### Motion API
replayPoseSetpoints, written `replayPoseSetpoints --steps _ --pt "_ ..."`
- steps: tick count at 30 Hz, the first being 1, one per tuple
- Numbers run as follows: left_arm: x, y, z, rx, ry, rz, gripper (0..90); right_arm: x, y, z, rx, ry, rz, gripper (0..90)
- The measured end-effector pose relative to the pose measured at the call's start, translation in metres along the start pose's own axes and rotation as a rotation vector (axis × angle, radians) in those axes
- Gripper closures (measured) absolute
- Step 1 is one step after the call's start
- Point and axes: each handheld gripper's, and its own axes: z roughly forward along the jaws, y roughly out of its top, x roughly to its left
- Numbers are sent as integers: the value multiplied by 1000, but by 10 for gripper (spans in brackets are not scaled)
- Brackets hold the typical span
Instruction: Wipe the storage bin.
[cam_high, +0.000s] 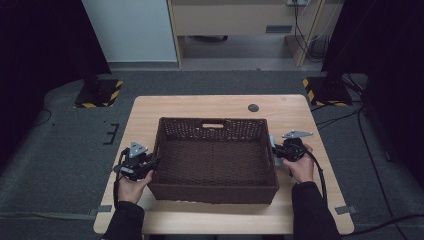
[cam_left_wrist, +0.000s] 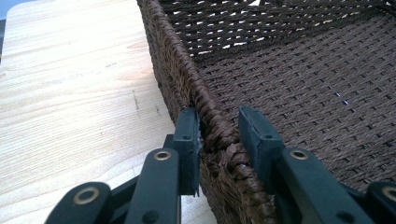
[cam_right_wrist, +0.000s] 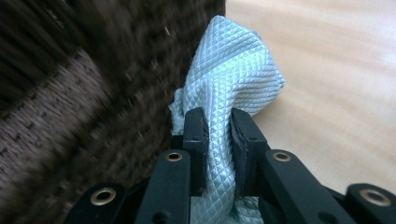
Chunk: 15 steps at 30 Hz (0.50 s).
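1. High view: a dark woven basket (cam_high: 214, 157) sits in the middle of a light wooden table (cam_high: 150, 107). The left gripper (cam_high: 150, 165) is at the basket's left wall, near the front corner, in the person's left hand (cam_high: 131, 189). The right gripper (cam_high: 276, 150) is just outside the basket's right wall, in the right hand (cam_high: 301, 167), with a pale cloth (cam_high: 273, 149) between it and the wall. A small dark disc (cam_high: 253, 107) lies on the table beyond the basket.

2. Left gripper view: the jaws straddle the basket's braided rim (cam_left_wrist: 219, 135). The left pad touches the outer face; the right pad stands on the inner side with a sliver of gap, so a firm clench cannot be told. The table (cam_left_wrist: 70, 93) lies to the left and the woven floor to the right.

3. Right gripper view: the jaws are clenched on the cloth (cam_right_wrist: 233, 79), a light blue quilted fabric, bunched and rising between the pads. The cloth is right beside the basket wall (cam_right_wrist: 93, 93), which is blurred, with the table (cam_right_wrist: 336, 84) on the other side.
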Motion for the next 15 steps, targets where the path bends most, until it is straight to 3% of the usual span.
replayPoseSetpoints --steps 3,6,9,11,13,15 --pt "0 0 0 -1 -1 -1 687 -1 -7 8 53 11 10 782" --pt "0 0 0 -1 -1 -2 687 1 -3 6 39 24 11 783" --pt "0 0 0 -1 -1 -2 687 3 9 -11 -78 31 12 785" --pt "0 0 0 -1 -1 -2 687 2 19 -28 -205 50 13 786" --pt "0 0 0 -1 -1 -2 687 3 25 -38 -271 52 4 787" --pt "0 0 0 -1 -1 -2 687 4 27 -45 -301 61 -5 787"
